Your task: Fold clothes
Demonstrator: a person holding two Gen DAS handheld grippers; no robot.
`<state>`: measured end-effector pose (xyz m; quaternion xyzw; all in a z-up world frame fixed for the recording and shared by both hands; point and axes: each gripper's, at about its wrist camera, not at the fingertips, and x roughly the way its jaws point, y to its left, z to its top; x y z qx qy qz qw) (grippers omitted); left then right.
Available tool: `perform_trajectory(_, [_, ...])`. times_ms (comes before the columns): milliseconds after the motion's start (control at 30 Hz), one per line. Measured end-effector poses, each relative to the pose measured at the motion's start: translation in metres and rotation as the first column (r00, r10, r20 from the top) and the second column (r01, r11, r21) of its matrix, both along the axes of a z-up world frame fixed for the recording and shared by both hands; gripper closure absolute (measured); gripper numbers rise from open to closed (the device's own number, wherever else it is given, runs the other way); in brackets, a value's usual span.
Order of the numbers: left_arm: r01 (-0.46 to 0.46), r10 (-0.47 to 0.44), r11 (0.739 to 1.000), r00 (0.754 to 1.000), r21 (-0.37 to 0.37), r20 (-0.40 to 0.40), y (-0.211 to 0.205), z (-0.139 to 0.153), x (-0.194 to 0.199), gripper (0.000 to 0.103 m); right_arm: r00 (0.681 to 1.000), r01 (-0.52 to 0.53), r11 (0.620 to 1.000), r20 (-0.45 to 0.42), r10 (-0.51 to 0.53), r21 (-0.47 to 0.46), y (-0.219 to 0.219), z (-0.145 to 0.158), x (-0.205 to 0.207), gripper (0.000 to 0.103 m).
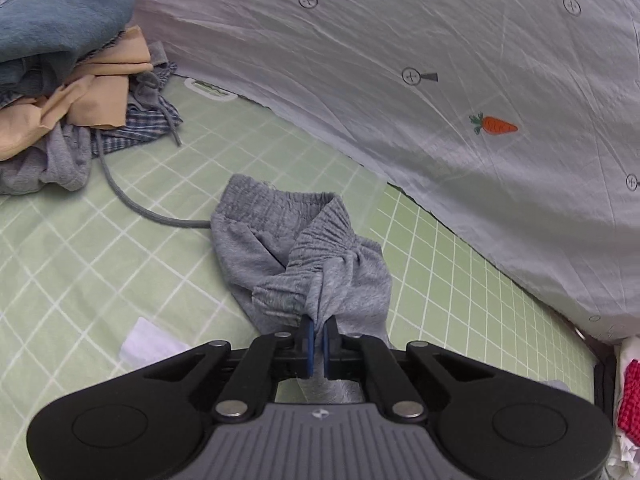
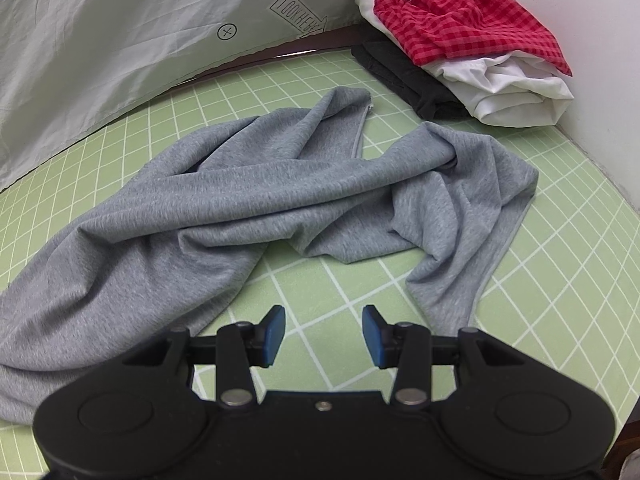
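Pinching grey pants [image 1: 304, 248] | left gripper [image 1: 319, 334] | legs cut off

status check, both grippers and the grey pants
Left gripper shut on grey pants near the waistband. Right gripper open, empty, over the green mat. Pant legs crumpled; nothing in the way.

Green gridded mat [image 1: 100, 248] beneath a pale grey sheet [image 1: 400, 60] with a carrot print [image 1: 496, 125]
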<state>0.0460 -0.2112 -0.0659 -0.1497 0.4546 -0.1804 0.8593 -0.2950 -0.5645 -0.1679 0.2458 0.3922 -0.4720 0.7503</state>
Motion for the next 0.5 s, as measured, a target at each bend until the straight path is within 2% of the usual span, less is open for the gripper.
perform_trajectory(200, [-0.134,0.134,0.991,0.991,-0.022,0.009,0.068,0.022,-0.027,0.1,0.999,-0.051,0.999,0.016,0.051,-0.007,0.022,0.004,-0.005,0.06])
perform_trajectory(500, [-0.255,0.256,0.967,0.966,0.012,-0.029,0.151,0.014,-0.067,0.1,0.997,-0.076,0.996,0.02,0.075,0.042,0.056,0.002,-0.012,0.06])
